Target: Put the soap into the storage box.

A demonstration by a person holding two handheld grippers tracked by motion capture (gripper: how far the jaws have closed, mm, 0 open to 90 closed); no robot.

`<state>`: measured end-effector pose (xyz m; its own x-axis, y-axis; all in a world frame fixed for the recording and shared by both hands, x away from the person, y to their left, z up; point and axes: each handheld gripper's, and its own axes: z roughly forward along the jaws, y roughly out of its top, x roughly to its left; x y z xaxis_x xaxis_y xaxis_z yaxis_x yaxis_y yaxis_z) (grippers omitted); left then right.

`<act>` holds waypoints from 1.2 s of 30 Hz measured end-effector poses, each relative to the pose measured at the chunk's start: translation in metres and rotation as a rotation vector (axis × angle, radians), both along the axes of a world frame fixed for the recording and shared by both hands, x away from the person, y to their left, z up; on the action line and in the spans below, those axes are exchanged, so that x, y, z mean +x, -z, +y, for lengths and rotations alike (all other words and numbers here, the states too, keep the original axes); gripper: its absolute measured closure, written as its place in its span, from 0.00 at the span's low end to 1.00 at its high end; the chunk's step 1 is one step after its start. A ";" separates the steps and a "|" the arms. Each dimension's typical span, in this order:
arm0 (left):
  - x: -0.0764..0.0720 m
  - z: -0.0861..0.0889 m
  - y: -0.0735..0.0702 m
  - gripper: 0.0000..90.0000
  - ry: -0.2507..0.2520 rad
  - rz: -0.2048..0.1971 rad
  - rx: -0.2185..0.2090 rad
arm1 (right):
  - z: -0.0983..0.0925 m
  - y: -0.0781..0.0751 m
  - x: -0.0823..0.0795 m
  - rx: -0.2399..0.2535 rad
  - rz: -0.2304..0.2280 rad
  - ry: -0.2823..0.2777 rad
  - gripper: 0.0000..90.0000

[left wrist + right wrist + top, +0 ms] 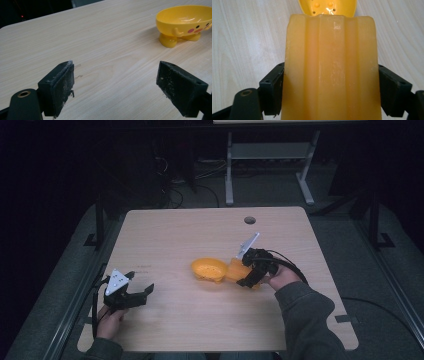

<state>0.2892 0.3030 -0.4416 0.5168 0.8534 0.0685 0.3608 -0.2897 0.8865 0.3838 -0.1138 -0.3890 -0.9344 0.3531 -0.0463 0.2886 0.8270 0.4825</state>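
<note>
One ridged amber soap bar [330, 67] sits clamped between the right gripper [248, 276] jaws, long axis pointing at the yellow footed plastic soap dish [209, 268] just ahead. Left gripper [137, 295] rests well apart, jaws spread, empty.

The left black two-jaw gripper with its grey three-cornered plate [131, 292] rests near the tabletop's front left corner, jaws spread wide with nothing between them, held by the left hand [111, 321]. The right black gripper [248, 279] sits right of the tabletop's centre, jaws clamped on something, the grey-sleeved forearm [307, 312] reaching from the front edge.
</note>
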 end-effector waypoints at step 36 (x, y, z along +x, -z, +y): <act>0.000 0.000 0.000 0.16 0.001 -0.002 -0.003 | 0.053 -0.020 0.032 -0.008 -0.003 -0.078 0.23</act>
<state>0.2892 0.3027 -0.4414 0.5176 0.8530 0.0670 0.3592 -0.2877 0.8878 0.4159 -0.0607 -0.3694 -0.9589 0.2789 -0.0523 0.2215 0.8509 0.4763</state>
